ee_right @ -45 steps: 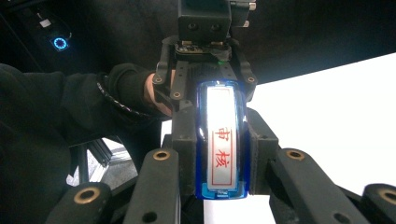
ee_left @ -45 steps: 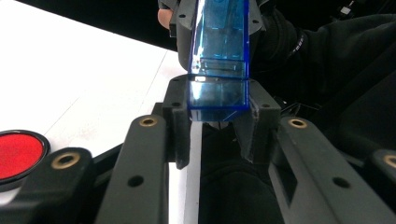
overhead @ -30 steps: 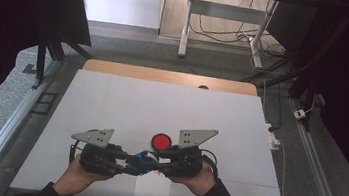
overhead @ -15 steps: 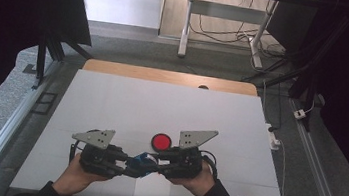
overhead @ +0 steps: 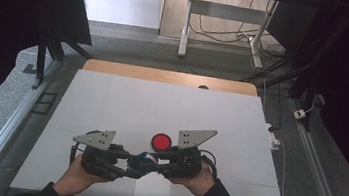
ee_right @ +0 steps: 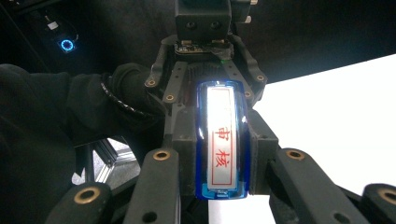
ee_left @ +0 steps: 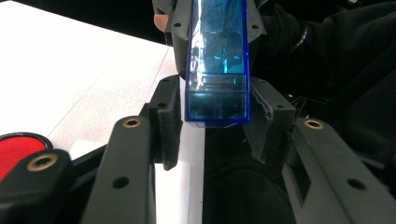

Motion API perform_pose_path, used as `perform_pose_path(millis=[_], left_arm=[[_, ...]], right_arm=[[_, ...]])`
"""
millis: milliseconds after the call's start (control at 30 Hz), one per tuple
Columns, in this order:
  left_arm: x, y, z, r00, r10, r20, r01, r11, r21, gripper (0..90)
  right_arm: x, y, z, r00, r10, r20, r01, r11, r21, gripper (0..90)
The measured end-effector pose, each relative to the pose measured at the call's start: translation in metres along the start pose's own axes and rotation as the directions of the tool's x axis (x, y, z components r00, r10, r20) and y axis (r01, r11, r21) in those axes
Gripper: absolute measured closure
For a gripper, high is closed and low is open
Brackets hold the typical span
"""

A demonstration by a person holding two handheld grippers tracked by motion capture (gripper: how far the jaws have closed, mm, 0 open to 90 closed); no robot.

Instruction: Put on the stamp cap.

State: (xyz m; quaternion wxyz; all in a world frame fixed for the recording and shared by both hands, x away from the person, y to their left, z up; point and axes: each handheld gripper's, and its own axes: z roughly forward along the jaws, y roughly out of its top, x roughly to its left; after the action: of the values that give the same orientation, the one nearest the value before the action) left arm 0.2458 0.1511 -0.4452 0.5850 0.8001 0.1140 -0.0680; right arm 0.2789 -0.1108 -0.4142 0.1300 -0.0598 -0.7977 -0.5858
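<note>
A blue see-through stamp (overhead: 140,161) with a white label in red characters (ee_right: 220,144) is held level between my two grippers near the table's front edge. My right gripper (ee_right: 222,154) is shut on one end, pads pressed to its sides. My left gripper (ee_left: 215,126) faces it from the left; its jaws have just been opening and now stand a little off the stamp's other end (ee_left: 216,100), which still lies between them. From above, the left gripper (overhead: 129,166) and right gripper (overhead: 153,164) meet tip to tip. A red disc (overhead: 161,141) lies on the table just behind them.
The white table top (overhead: 161,106) has a wooden strip (overhead: 165,76) along its far edge. A small white sheet (overhead: 152,192) lies at the near edge under the hands. Metal rails (overhead: 5,127) run along both sides. Cables lie on the floor at the right.
</note>
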Motion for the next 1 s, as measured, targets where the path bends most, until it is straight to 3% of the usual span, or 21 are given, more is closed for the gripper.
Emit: perform_pose_path(millis=[267, 433, 700, 767, 900, 1000], left_arm=[[0.002, -0.003, -0.005, 0.9979, -0.019, -0.062, 0.019, 0.9998, -0.002, 43.1], [0.000, -0.006, -0.007, 0.9906, -0.026, -0.134, 0.031, 0.9989, 0.035, 30.8], [-0.003, -0.013, -0.018, 0.9692, -0.059, -0.239, 0.076, 0.9951, 0.063, 17.5], [-0.005, -0.015, -0.021, 0.9595, -0.072, -0.272, 0.094, 0.9930, 0.071, 12.8], [-0.008, -0.019, -0.027, 0.9463, -0.087, -0.311, 0.115, 0.9907, 0.073, 9.2], [-0.011, -0.021, -0.029, 0.9336, -0.080, -0.349, 0.120, 0.9883, 0.094, 7.9]], right_arm=[[-0.002, 0.000, -0.007, 0.9993, 0.004, 0.036, -0.004, 1.000, -0.002, 70.4], [-0.003, -0.001, -0.012, 0.9978, -0.007, 0.065, 0.007, 1.000, 0.001, 70.4], [-0.004, -0.002, -0.021, 0.9896, -0.027, 0.141, 0.025, 1.000, 0.019, 70.3], [-0.005, -0.002, -0.022, 0.9876, -0.027, 0.155, 0.024, 0.999, 0.022, 70.3], [-0.005, -0.003, -0.025, 0.9840, -0.025, 0.177, 0.021, 0.999, 0.025, 70.3], [-0.006, -0.003, -0.027, 0.9811, -0.024, 0.192, 0.019, 0.999, 0.028, 70.3]])
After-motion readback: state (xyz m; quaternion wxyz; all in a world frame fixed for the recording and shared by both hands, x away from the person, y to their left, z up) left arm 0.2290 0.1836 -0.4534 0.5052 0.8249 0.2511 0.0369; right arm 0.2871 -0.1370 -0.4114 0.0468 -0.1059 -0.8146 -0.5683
